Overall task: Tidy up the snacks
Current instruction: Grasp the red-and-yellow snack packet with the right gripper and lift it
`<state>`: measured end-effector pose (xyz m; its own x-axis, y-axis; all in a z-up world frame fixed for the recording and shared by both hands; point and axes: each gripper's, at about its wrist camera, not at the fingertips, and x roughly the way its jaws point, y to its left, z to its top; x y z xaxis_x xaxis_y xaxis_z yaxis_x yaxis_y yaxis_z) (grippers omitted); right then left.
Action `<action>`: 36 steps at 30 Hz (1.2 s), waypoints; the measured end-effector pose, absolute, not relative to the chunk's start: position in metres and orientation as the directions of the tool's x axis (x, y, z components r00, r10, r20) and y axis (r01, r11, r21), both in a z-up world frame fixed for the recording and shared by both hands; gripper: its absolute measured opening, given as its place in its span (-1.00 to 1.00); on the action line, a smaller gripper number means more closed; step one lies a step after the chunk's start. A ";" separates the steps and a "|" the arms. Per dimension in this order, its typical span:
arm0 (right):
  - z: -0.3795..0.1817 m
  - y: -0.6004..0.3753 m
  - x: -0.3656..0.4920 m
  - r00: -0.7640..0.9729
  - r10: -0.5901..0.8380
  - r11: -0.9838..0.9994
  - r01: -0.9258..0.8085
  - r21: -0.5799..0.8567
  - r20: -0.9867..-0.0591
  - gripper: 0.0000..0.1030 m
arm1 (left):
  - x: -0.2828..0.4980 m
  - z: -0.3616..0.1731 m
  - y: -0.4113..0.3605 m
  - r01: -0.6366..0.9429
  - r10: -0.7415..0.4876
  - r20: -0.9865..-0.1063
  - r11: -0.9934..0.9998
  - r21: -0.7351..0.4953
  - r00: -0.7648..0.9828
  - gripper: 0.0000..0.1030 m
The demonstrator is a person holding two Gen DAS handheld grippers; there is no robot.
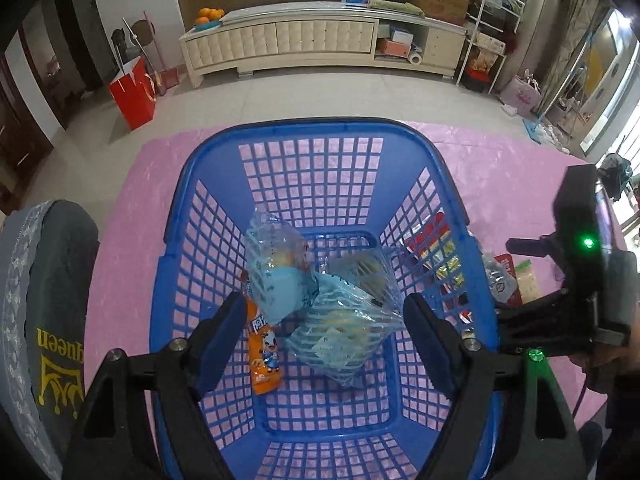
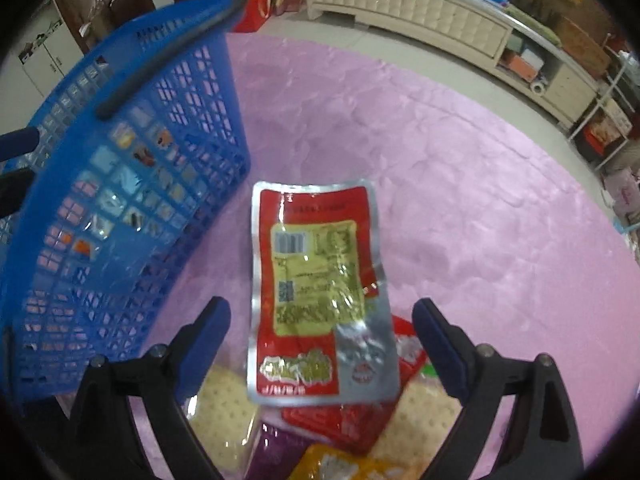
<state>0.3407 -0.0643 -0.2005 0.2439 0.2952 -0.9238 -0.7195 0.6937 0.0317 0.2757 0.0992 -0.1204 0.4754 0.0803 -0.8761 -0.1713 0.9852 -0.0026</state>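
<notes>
A blue plastic basket (image 1: 320, 130) stands on a pink mat (image 1: 500, 168). Inside lie two clear blue-striped bread packs (image 1: 280, 272) (image 1: 344, 340) and an orange snack stick (image 1: 262, 354). My left gripper (image 1: 324, 320) is open, held over the basket above the packs. In the right wrist view, my right gripper (image 2: 322, 324) is open around a red and silver snack pouch (image 2: 316, 288) lying on the mat (image 2: 460, 160), beside the basket's outer wall (image 2: 120, 184). More packets (image 2: 352, 428) lie under and behind it.
A grey cushion (image 1: 44, 300) sits left of the basket. The right hand-held gripper body (image 1: 580, 280) is at the basket's right side. A red bag (image 1: 134, 94) and a long cream cabinet (image 1: 320, 40) stand on the floor beyond.
</notes>
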 end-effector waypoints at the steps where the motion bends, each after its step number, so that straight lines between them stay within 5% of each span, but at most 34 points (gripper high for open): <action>1: -0.203 -0.063 0.344 0.242 0.290 0.693 -0.720 0.029 -0.926 0.84 | 0.277 -0.121 0.099 -0.170 0.081 -0.877 0.986 -0.001 0.473 0.53; 9: -0.217 -0.059 0.358 0.233 0.271 0.685 -0.728 0.017 -0.934 0.83 | 0.284 -0.136 0.105 -0.186 0.080 -0.892 0.983 -0.005 0.444 0.53; 16: -0.219 -0.056 0.345 0.252 0.272 0.659 -0.752 -0.012 -0.929 0.52 | 0.283 -0.140 0.112 -0.197 0.067 -0.897 0.980 -0.022 0.437 0.53; 18: -0.217 -0.055 0.340 0.256 0.285 0.650 -0.760 -0.010 -0.924 0.13 | 0.283 -0.141 0.114 -0.197 0.065 -0.897 0.980 -0.025 0.437 0.53; 20: -0.213 -0.058 0.333 0.280 0.284 0.639 -0.768 -0.036 -0.917 -0.03 | 0.283 -0.141 0.114 -0.195 0.062 -0.897 0.980 -0.027 0.438 0.53; 28: -0.209 -0.070 0.317 0.290 0.323 0.655 -0.755 -0.008 -0.901 -0.16 | 0.276 -0.137 0.117 -0.209 0.058 -0.885 0.977 -0.045 0.461 0.53; 36: -0.147 -0.105 0.292 0.351 0.381 0.710 -0.704 0.027 -0.855 -0.15 | 0.253 -0.098 0.108 -0.217 0.066 -0.849 0.974 -0.058 0.524 0.53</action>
<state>0.2922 -0.1046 -0.1470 0.3514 0.3810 -0.8552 -0.7039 0.7098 0.0270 0.2528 0.1077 -0.0985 0.5235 0.0657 -0.8495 -0.2170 0.9744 -0.0584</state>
